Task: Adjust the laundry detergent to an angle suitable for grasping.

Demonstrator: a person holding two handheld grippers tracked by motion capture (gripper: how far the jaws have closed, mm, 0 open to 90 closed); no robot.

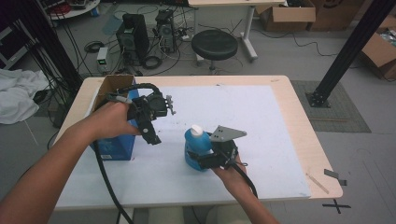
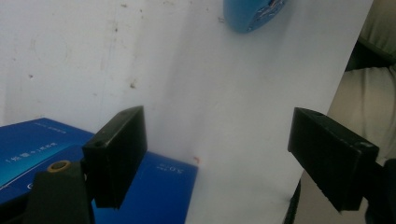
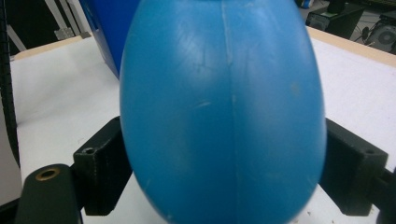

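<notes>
there is one blue bottle with a white cap, one blue box, one open cardboard box and two grippers on the one table. nearest to the person, the right gripper holds the bottle at its wide body; in the right gripper view the two black jaws press on the left and right sides of the bottle. the bottle stands upright on the white sheet, near the middle of the table and a little to the near side.

to the left and a bit farther, the left gripper hangs above the sheet, just beside the blue box. its jaws are wide apart and nothing is between them, as the left gripper view shows; there the blue box lies under the left jaw and the bottle is well apart, at the top edge.

the right half of the sheet is free, up to the right and far edges. the near edge is close behind the right hand.

the blue box has white writing, but it is too small and blurred to read.

the cardboard box stands at the far left corner, behind the blue box.
</notes>
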